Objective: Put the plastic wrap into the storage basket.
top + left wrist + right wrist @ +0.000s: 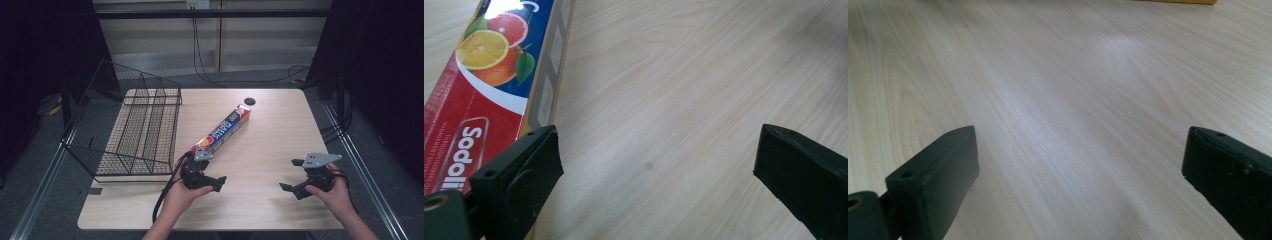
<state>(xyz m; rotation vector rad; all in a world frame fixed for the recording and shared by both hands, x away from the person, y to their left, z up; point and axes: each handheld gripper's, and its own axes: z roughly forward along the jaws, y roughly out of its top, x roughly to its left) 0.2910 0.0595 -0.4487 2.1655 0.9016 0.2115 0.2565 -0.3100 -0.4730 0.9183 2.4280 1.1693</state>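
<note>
A pale wood desk [280,200] stood on grey floor [395,165] — dark curtains [385,60] at both sides, cables [210,70] trailing before a light wall [260,45] behind.

Pale wood-grain table [280,135], smooth, faintly sheened; glossy printed cardboard box [222,129]; black wire-mesh metal basket [135,127]; matt black plastic jaws.

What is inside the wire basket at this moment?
The wire basket looks empty: only the table and floor show through its mesh. The long box lies outside it, to its right.
</note>
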